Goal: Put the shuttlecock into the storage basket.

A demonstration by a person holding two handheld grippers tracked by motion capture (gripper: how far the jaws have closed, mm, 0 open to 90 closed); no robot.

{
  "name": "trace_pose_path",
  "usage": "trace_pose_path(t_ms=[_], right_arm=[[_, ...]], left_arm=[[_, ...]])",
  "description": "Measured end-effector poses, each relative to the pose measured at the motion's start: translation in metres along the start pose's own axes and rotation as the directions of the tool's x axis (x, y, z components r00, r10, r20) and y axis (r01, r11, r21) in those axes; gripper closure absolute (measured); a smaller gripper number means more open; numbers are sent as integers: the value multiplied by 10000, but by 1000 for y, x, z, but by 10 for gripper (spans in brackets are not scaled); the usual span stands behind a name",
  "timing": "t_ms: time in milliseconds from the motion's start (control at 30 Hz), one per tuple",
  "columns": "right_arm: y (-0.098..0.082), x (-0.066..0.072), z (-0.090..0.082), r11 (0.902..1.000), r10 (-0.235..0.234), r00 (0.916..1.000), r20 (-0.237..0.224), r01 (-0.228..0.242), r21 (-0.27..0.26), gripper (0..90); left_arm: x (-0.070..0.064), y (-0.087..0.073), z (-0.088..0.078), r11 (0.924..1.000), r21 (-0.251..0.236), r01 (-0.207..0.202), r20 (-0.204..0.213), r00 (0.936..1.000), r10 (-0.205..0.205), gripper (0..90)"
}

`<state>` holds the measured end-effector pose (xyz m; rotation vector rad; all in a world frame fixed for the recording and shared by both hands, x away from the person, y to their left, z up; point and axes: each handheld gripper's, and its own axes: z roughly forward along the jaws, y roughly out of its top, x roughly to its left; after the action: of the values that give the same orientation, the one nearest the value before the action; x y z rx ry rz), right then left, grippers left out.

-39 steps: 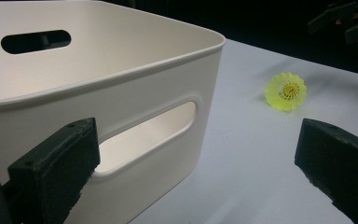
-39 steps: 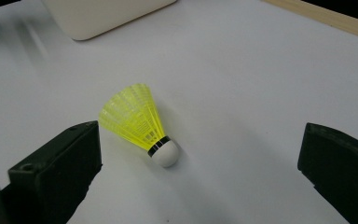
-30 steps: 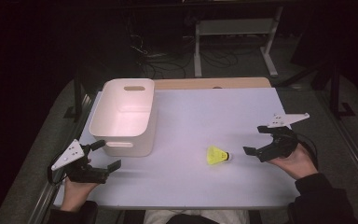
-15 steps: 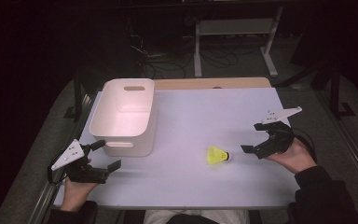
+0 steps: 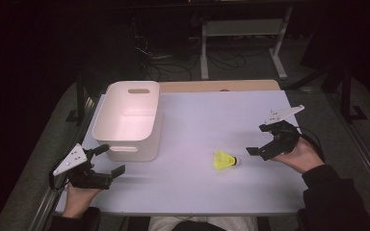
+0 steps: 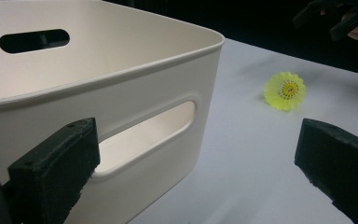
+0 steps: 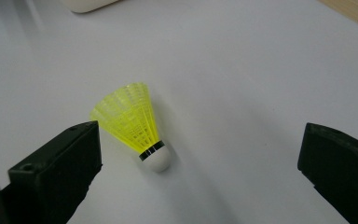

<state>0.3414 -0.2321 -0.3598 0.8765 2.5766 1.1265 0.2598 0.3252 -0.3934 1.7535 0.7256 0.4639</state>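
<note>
The tabletop (image 5: 192,187) carries two things, placed well apart so that each hand has its own working zone. Its white surface gives clear contrast for both.

The bin (image 5: 130,120) stands upright on the left half, open side up, with a handle slot cut in each end wall. It appears empty. Its placement suggests it serves as the receptacle: the open top accepts a drop from above, and your left tongs (image 5: 107,161) sit just beside its near end wall. In the left gripper view the near handle slot lies between the jaws, which stand wide apart and grip nothing. You are probably positioned there to steady the bin, though that is a judgement.

Your right tongs (image 5: 259,140) sit on the right half, jaws also spread wide and empty, aimed leftward at the shuttlecock. The opening is far wider than the cork, which leaves margin for the approach.

The shuttlecock (image 7: 135,126) lies on its side on the bare tabletop, right of the bin and near your right tongs. In the right gripper view its white cork points toward the tongs and its yellow skirt away. It is not touched by either jaw.
</note>
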Motion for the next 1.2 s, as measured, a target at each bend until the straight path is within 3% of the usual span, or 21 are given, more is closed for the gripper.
trace_pose_path(t_ms=[333,1200], right_arm=[[9,-4,5,9999,-135,9997,-205,138,101,0],[13,-3,42,9899,-702,9915,-1091,828,1151,0]], left_arm=[[0,0,0,10000,1,-2,15,10000,2,0],[0,0,0,10000,-32,-9,56,10000,9,0]])
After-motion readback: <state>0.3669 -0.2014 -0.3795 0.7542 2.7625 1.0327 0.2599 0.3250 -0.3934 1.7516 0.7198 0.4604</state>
